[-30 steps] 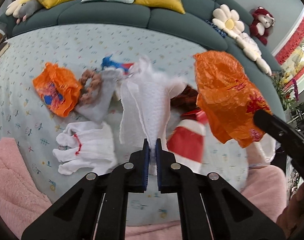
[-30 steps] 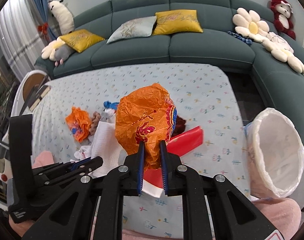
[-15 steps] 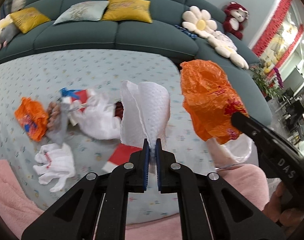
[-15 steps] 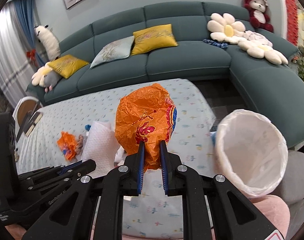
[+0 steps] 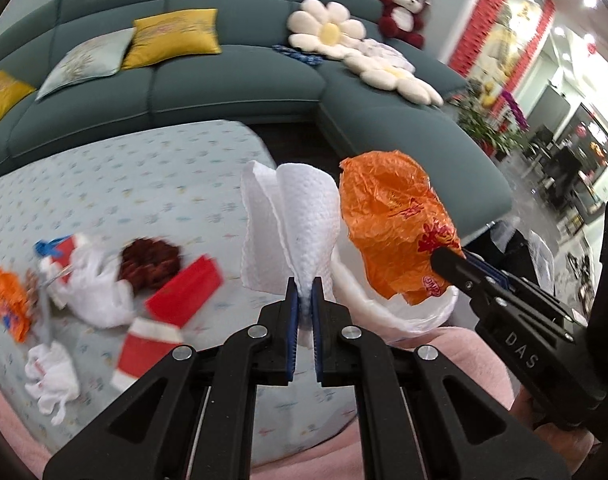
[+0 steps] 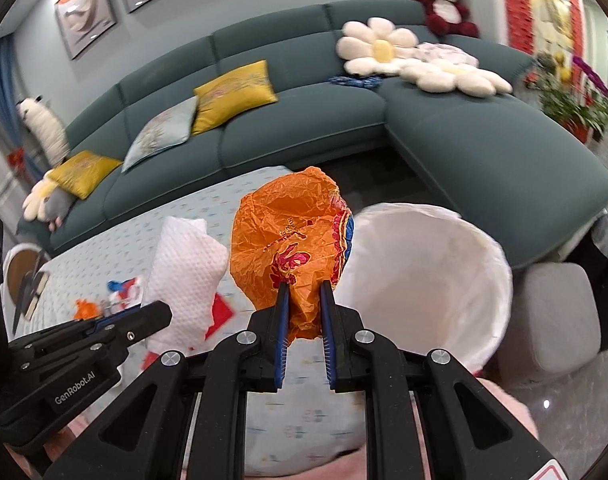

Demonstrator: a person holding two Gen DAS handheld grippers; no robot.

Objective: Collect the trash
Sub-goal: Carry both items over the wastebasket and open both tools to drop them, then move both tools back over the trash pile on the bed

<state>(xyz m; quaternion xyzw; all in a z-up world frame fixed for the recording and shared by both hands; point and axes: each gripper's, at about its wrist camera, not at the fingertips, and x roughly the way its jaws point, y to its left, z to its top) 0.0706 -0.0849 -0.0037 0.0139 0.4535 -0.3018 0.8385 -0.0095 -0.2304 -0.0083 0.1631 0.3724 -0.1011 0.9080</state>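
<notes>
- Pinching a white paper towel, the left gripper has its blue-lined fingers pressed close on the towel's bunched lower end; the sheet fans up and out above the tips.
- Over on the right gripper, the fingers clamp a crumpled orange plastic bag, its twisted tail caught between them and the bulk ballooning above.
- Both pieces are up in the air, side by side: towel to the left, orange bag to the right.
- Just right of the orange bag sits the white-lined trash bin, mouth tilted toward us, near the corner of the desk with its pale patterned cloth.
- From the left wrist view the bag hangs right over the bin's white rim.
- Left on the desk: a red and white wrapper, a white plastic bag with something dark brown beside it, a small orange bag and a white glove nearest the edge.
- Behind it all, a teal sofa.
</notes>
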